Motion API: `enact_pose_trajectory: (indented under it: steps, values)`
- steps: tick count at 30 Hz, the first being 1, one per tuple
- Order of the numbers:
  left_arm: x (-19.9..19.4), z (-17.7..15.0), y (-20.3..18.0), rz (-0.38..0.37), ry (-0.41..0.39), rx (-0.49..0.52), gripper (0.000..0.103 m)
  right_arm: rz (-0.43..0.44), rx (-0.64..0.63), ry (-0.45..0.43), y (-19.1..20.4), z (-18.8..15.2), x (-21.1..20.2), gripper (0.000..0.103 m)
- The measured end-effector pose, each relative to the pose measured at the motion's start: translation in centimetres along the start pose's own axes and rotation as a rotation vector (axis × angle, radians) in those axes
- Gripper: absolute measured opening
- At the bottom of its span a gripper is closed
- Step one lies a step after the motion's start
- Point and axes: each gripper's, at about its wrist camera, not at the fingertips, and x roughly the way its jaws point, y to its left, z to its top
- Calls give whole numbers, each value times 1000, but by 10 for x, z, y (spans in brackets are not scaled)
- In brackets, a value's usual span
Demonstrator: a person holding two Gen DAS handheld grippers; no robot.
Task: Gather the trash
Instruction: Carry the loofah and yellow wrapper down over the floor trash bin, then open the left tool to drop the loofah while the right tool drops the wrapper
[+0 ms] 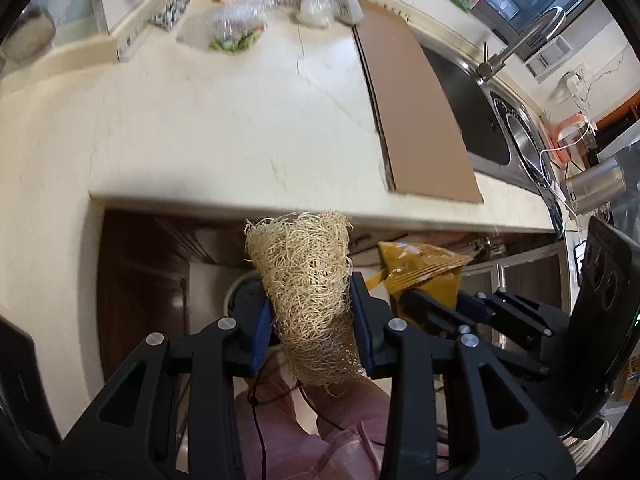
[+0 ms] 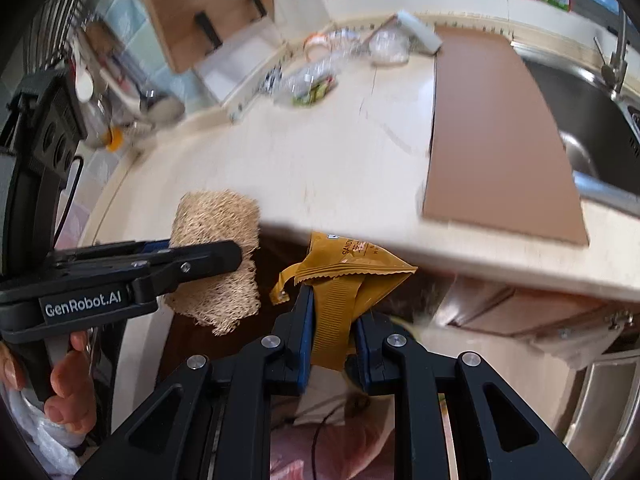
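We see the left gripper pinching a loofah, off the counter edge. At its 3 o'clock, the right gripper pinches a yellow wrapper.

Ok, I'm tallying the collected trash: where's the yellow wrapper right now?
The yellow wrapper is clamped in the right gripper, off the counter edge, right of the loofah in the left gripper.

Materials and finishes, kitchen counter

Loofah scrubber: rough, dry, straw-coloured fibre. Snack wrapper: mustard foil-like film, crimped edge. Gripper fingers: matt black plastic, blue pads. Countertop: smooth cream stone. Board: matt brown cardboard. Sink: brushed steel.
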Motion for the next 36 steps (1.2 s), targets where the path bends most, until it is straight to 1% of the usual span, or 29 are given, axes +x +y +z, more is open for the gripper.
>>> enact_pose_trajectory:
  steps: [5, 8, 11, 12, 16, 20, 21, 26, 28, 31, 32, 34, 35, 36]
  values:
    - [22, -26, 6, 15, 13, -22, 32, 14, -49, 75, 0, -26, 19, 18]
    - [49, -47, 11, 34, 40, -35, 32, 25, -84, 134, -4, -42, 42, 18]
    - [82, -69, 19, 78, 71, -44, 32, 40, -97, 199, -13, -65, 75, 18]
    - [92, -75, 22, 85, 76, -52, 32, 42, -94, 216, -15, -68, 85, 18]
    - [144, -102, 45, 94, 115, -112, 32, 55, -56, 301, -38, -97, 140, 18]
    - [208, -129, 77, 102, 158, -188, 32, 59, -18, 373, -63, -128, 204, 18]
    - [222, -134, 84, 105, 167, -205, 32, 60, -14, 382, -68, -133, 215, 18]
    - [302, -158, 118, 110, 218, -276, 33, 51, -13, 426, -91, -169, 299, 18]
    - [328, -164, 127, 119, 231, -287, 34, 38, -31, 436, -97, -177, 327, 18]
    - [357, -169, 144, 100, 262, -302, 37, 18, -61, 452, -102, -189, 366, 19]
    - [363, -172, 148, 104, 268, -306, 39, 16, -66, 460, -103, -193, 375, 22]
    - [373, -174, 155, 102, 277, -317, 46, 9, -77, 476, -105, -199, 392, 25]
    - [379, -175, 158, 103, 279, -321, 48, 6, -82, 483, -104, -199, 399, 32]
    - [381, -176, 160, 107, 280, -324, 51, 8, -87, 490, -104, -202, 404, 35]
